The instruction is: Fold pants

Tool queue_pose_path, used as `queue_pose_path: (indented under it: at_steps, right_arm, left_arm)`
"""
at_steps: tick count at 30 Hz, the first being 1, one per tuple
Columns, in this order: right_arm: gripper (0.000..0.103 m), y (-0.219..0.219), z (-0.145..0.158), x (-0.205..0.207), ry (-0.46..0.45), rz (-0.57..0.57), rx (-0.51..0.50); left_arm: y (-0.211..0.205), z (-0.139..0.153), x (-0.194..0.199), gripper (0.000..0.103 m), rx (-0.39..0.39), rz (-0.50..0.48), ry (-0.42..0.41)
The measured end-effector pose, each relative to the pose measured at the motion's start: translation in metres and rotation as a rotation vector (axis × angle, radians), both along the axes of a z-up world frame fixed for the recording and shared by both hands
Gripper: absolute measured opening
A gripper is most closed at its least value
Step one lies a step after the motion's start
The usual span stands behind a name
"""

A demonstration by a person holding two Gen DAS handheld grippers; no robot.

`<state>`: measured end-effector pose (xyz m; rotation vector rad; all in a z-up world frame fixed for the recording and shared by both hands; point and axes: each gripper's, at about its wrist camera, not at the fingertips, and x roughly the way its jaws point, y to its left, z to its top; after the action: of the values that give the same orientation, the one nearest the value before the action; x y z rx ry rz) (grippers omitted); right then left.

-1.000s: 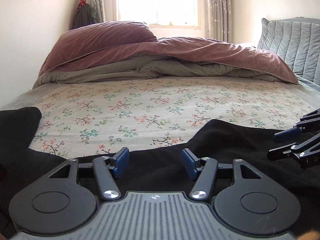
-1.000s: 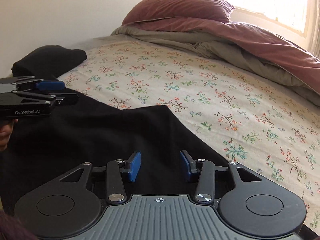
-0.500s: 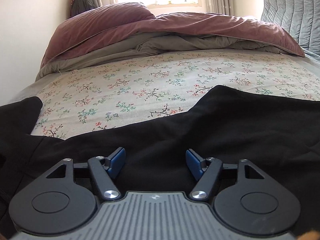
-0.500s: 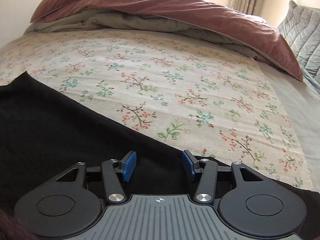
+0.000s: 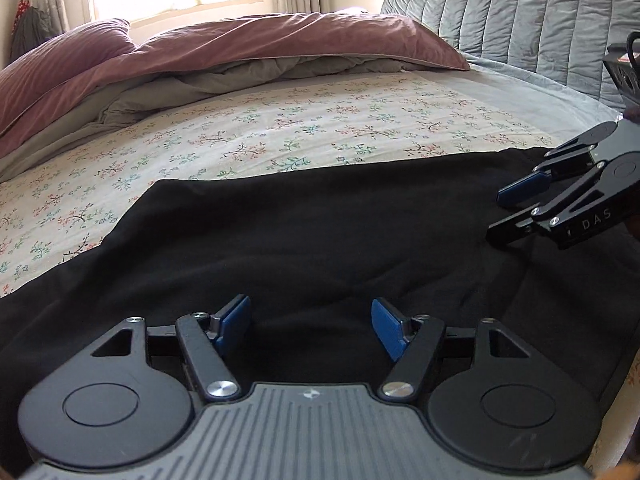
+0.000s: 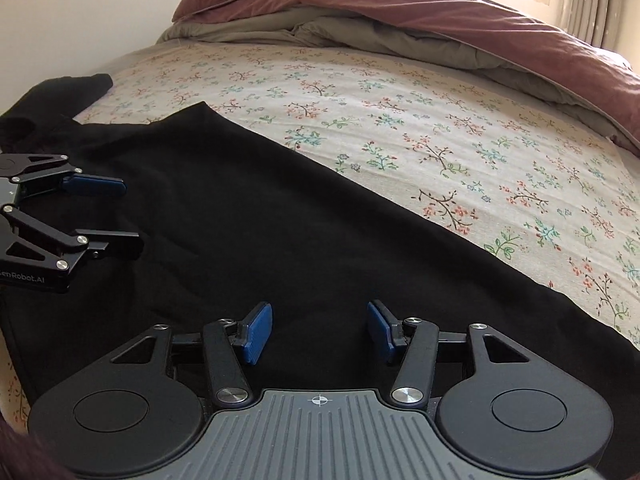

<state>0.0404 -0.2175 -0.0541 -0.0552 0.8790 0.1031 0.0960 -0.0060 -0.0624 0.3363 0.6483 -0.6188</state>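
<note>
One pair of black pants point(image 5: 320, 232) lies on one floral bedsheet point(image 5: 280, 128) beneath two grippers, left point(image 5: 310, 326) and right point(image 6: 318, 330), jaws apart, gripping nothing.

floral sheet point(image 5: 320, 128) lies bare; heaped duvet point(image 5: 248, 44) blocks beyond.

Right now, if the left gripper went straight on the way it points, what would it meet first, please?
Most likely the black fabric pants spread on the floral bedsheet: the left gripper tilts down at them, jaws open and empty, though depth is unclear.
</note>
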Motion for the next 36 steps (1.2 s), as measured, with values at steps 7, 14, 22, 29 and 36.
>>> queue_pose_path:
  at_steps: [7, 14, 22, 29, 36]
  right_arm:
    - [0.053, -0.067, -0.001, -0.039, 0.005, -0.087, 0.036]
    - [0.053, -0.125, 0.003, -0.085, 0.029, -0.193, 0.055]
    - [0.044, -0.191, 0.009, -0.118, 0.102, -0.407, 0.024]
    - [0.046, -0.226, 0.011, -0.131, 0.116, -0.520, 0.007]
    - [0.051, -0.286, 0.029, -0.171, 0.056, -0.680, 0.205]
  left_arm:
    - [0.018, -0.003, 0.001, 0.085, -0.023, 0.019, 0.031]
    - [0.006, 0.002, -0.004, 0.086, 0.019, 0.061, 0.048]
    - [-0.008, 0.007, -0.006, 0.087, 0.084, 0.154, 0.083]
    - [-0.024, 0.020, -0.018, 0.087, 0.113, 0.178, 0.098]
    - [-0.050, 0.026, -0.039, 0.087, 0.050, 0.069, 0.077]
